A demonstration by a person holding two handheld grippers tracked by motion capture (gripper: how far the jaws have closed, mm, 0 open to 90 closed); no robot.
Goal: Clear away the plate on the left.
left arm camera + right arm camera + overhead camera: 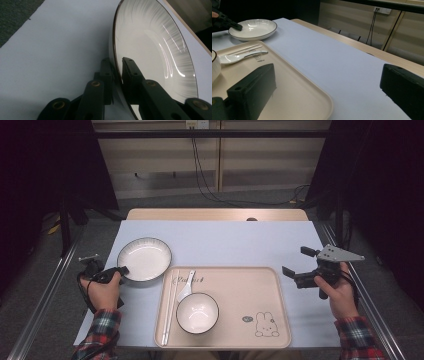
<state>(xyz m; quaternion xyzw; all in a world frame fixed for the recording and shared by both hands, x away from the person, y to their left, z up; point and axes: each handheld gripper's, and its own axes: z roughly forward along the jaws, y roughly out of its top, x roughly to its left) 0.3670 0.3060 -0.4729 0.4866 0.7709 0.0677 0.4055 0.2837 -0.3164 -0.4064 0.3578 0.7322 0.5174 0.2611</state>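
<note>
The left gripper (118, 270) has its jaws clamped on the near left rim of a white plate (144, 258) that sits on the tabletop (225, 242) just left of a beige tray (250, 295); in the left gripper view one jaw lies under the dark-edged rim and the other over it, with the rim pinched between them. The plate appears to rest flat on the pale blue tabletop, so the grasp looks made and the lift not yet begun. Judging by the layout, the plate is probably bound for the tray, where a white bowl (197, 313) stands near the front left, a white spoon (186, 287) lies just beyond it and a pair of pale chopsticks (168, 307) runs along the tray's left side; the right half of the tray, printed with a small rabbit, is bare. What is left, on that reading, is to raise the plate, carry it right and set it down. The left hand (103, 290), in a plaid sleeve, holds its gripper low and pointing right towards the plate. The right hand (336, 287) holds the right gripper (295, 265) above the tabletop's right edge, well apart from the tray, its jaws pointing left and standing wide apart with nothing between them; the right gripper view looks across the tray's corner to the plate at the far left
</note>
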